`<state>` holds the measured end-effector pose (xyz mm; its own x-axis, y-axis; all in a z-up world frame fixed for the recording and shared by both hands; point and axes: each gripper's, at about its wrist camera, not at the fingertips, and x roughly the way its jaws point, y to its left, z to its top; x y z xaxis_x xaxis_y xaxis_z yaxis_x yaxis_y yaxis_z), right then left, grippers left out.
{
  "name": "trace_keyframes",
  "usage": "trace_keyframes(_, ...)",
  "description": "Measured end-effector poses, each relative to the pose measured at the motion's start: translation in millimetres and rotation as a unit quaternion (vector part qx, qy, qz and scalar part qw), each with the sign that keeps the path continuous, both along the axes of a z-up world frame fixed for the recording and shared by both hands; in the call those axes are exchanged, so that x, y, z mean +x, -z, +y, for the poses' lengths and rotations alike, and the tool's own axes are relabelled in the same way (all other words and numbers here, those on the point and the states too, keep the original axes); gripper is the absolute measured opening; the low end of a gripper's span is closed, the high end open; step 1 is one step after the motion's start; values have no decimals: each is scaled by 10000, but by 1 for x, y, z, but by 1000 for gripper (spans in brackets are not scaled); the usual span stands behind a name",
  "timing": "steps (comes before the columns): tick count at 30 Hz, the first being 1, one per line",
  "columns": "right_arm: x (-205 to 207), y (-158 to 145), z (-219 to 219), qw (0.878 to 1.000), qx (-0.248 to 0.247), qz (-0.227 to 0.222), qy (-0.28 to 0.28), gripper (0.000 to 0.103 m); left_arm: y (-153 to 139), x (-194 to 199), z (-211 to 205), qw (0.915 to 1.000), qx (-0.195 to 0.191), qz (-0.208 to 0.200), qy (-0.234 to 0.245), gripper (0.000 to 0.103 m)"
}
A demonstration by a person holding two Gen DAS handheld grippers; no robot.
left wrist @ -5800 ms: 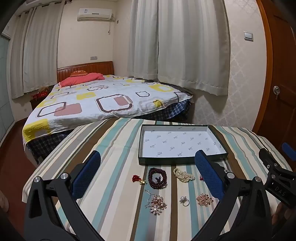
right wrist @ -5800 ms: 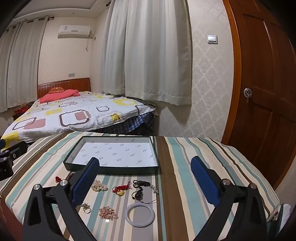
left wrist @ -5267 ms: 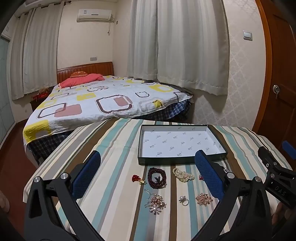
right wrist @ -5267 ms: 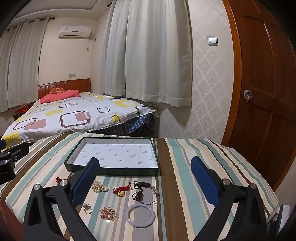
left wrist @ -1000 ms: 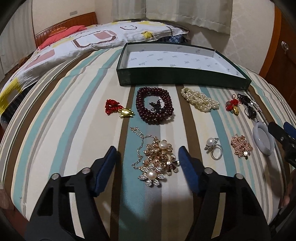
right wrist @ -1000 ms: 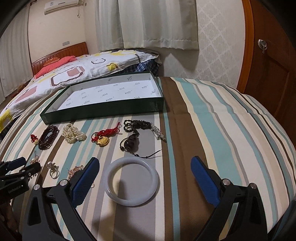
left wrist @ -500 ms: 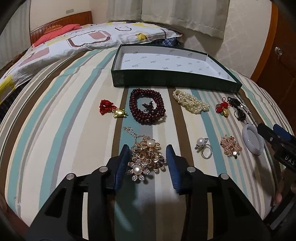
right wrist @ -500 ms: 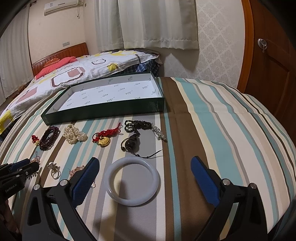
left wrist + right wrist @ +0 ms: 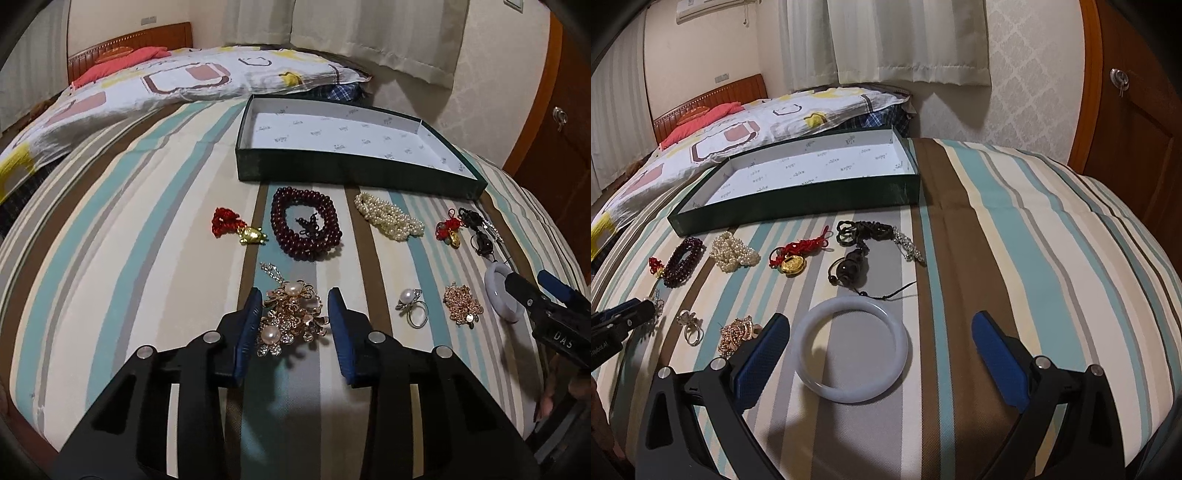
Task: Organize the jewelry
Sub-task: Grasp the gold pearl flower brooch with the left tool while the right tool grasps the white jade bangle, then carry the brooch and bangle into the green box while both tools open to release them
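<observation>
My left tool is low over the striped desk, its two blue pads partly closed around the gold flower brooch — the left pad looks to touch the brooch's edge, the right pad stands just off it, so nothing is gripped yet. Just ahead of this tool lies the dark red bead bracelet, with the red-knot gold charm to its left and the pearl strand to its right. Beyond them sits the green box. To the right of the tool lies the pearl ring.

My right tool is wide open and holds nothing — the white bangle lies flat on the desk between its pads, nearer the left one. Ahead of it lies the dark pendant.
</observation>
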<state>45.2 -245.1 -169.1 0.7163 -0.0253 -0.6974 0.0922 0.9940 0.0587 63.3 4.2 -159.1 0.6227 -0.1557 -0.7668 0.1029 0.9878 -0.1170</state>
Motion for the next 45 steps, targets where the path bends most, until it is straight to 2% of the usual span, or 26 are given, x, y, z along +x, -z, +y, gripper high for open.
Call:
trace_keyframes(15,4,3,2,9999,7,115,-47,96,-4,0,1,10000,-24,-80,-27,36)
trace_keyframes(30,14,11,12,9980,-136,547,-293,95,-4,1,3,9999,-14,-61,-87,36)
trace_keyframes(31,13,11,12,9979,-127,550,-303,92,-4,1,4,9999,-9,-57,-99,36)
trace_keyframes(32,13,11,11,9979,-81,556,-328,79,-4,1,4,9999,-10,-57,-106,36)
trace_keyframes(34,10,11,13,9981,-148,490,-337,69,-4,1,5,9999,-5,-64,-115,36)
trace_keyframes(45,-1,6,14,9986,-84,346,-397,69,-14,-3,4,9996,-5,-245,-141,36)
